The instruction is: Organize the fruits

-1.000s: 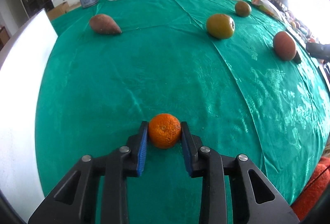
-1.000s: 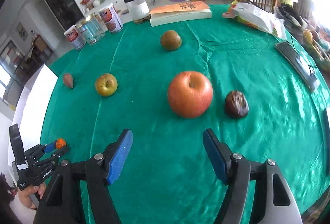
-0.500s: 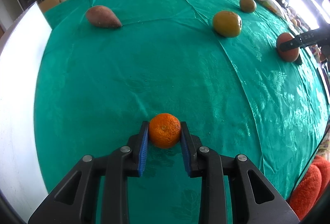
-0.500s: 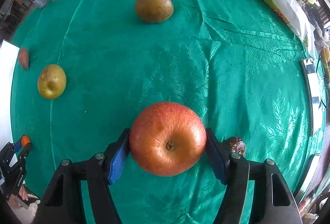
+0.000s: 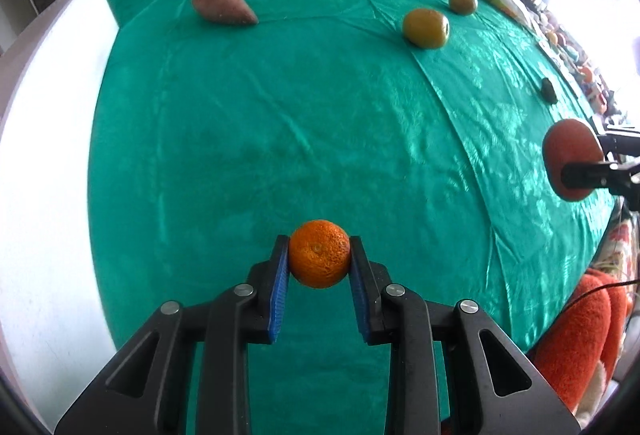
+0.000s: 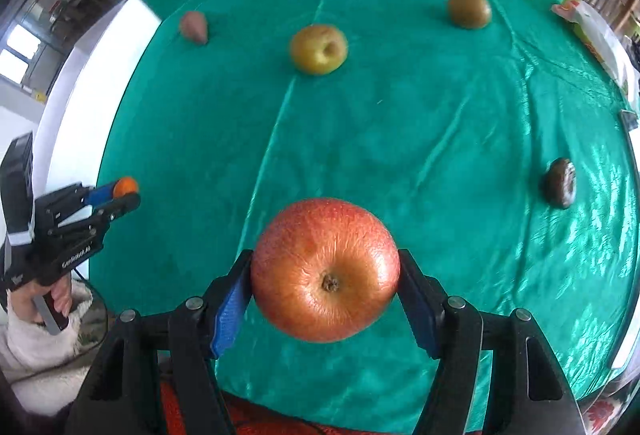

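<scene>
Both jaws are clamped on fruit: the left gripper [image 5: 319,265] pinches an orange [image 5: 319,259] at lower centre of its view, above the green cloth [image 5: 280,123]; the right gripper [image 6: 325,293] squeezes a red apple [image 6: 325,275], low in its frame. A green apple [image 6: 319,49] lies at upper centre, a dark fruit [image 6: 560,182] at right.

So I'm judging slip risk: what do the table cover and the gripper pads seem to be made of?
Table cover: looks like woven satin-type fabric, glossy, with creases, a leaf pattern and sheen. Pads on the left gripper fingers: blue and ribbed, probably rubber or soft plastic.
</scene>
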A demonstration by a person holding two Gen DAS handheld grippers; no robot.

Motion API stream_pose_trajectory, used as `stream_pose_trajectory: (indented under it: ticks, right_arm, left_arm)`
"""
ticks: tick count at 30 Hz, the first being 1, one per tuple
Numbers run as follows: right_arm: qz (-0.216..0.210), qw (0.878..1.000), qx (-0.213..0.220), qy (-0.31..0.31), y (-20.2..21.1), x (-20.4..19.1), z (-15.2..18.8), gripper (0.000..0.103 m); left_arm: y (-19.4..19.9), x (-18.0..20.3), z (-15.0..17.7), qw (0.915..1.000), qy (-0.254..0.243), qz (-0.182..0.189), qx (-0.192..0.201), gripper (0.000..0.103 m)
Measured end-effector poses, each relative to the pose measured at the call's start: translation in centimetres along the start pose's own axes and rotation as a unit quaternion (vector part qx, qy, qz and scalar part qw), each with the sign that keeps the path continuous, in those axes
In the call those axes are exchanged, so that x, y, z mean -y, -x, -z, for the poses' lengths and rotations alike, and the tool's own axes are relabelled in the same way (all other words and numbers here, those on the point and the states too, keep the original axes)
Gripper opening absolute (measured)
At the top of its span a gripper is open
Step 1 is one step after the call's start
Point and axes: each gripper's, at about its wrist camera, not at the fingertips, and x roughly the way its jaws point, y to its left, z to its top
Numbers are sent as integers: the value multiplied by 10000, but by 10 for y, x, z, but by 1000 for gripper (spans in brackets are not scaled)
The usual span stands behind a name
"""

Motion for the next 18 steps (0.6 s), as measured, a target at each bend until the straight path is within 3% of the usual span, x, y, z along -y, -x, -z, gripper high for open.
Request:
stream_pose_trajectory:
  ticks: [4, 6, 7, 8, 13, 18]
  right_arm:
    - [166, 9998, -52, 103, -27, -28, 21, 68]
    - [267, 9996, -72, 41, -35, -30, 25, 69]
    - [262, 9996, -37, -12, -35, -30, 25, 69]
    - [203, 9997, -27, -100, -34, -29, 25, 69]
    - [-81, 9987, 83, -495, -8, -10, 19, 72]
    - [29, 9991, -281, -328, -3, -16, 15, 80]
  left_arm:
    - [-5, 3, 17, 9996, -111, -191, 181, 31]
    - [-6, 5, 19, 9990, -204, -324, 225, 47]
    - [-4, 4, 19, 9990, -226, -327, 198, 65]
    - [0, 3, 21, 9990, -233, -293, 252, 73]
    - [5, -5, 21, 9986, -311, -323, 269, 73]
    - [-8, 7, 18, 9979, -448, -439, 134, 57]
